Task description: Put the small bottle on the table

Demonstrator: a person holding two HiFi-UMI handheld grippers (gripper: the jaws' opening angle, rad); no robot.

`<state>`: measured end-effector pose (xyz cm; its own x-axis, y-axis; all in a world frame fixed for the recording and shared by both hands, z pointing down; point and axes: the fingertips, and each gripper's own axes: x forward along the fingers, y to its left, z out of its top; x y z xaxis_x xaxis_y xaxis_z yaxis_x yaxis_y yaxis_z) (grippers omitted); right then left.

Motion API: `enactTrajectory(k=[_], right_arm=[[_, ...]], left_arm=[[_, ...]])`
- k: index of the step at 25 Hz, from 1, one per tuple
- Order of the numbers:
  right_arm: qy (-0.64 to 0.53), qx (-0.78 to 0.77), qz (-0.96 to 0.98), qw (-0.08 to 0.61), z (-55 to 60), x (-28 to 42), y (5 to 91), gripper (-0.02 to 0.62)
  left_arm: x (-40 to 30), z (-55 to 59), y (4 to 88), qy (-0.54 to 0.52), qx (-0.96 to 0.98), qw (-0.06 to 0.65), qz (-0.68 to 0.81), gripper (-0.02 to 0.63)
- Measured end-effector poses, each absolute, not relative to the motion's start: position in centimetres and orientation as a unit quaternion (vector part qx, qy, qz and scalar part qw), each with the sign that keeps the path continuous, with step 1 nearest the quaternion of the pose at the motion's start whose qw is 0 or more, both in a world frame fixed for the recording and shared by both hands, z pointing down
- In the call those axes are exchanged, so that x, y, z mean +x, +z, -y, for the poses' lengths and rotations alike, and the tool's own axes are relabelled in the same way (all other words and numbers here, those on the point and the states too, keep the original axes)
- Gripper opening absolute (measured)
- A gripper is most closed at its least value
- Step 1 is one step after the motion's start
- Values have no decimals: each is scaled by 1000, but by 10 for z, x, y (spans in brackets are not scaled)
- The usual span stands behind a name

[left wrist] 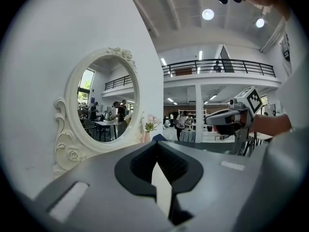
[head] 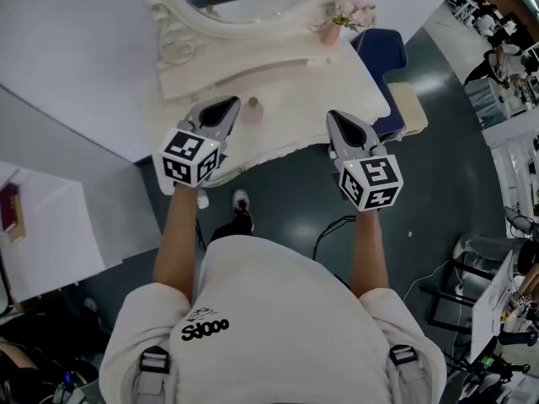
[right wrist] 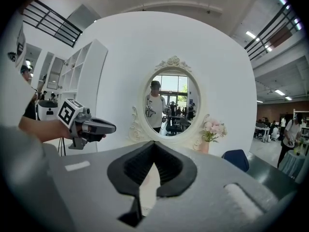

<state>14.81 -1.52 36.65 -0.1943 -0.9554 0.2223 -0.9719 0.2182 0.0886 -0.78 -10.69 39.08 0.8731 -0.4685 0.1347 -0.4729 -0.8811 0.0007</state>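
Observation:
A small pinkish bottle [head: 252, 109] stands upright on the white dressing table [head: 286, 99], near its front edge. My left gripper [head: 232, 102] hovers just left of the bottle, apart from it, with its jaws shut and nothing between them. In the left gripper view its jaws [left wrist: 157, 145] meet at the tips, and the bottle is hidden there. My right gripper [head: 334, 116] hangs over the table's front right part, well to the right of the bottle. Its jaws [right wrist: 154, 144] also meet at the tips and hold nothing.
An oval mirror [head: 240, 11] in a carved white frame stands at the back of the table. Beside it is a vase of pink flowers [head: 337, 23]. A blue chair [head: 381, 53] stands to the right of the table. The person's feet [head: 240, 213] are on the dark floor below.

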Motion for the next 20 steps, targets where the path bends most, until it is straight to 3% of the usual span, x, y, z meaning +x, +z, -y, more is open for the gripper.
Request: enactTrajectory(k=[14,20], right_arm=[[69,633,760,129,152,176,384,2],[99,611,774,134,180,184,405,2]], left_arm=[[41,237,418,100,975,46,196,20],[62,242,459,142,972,82,167,69]])
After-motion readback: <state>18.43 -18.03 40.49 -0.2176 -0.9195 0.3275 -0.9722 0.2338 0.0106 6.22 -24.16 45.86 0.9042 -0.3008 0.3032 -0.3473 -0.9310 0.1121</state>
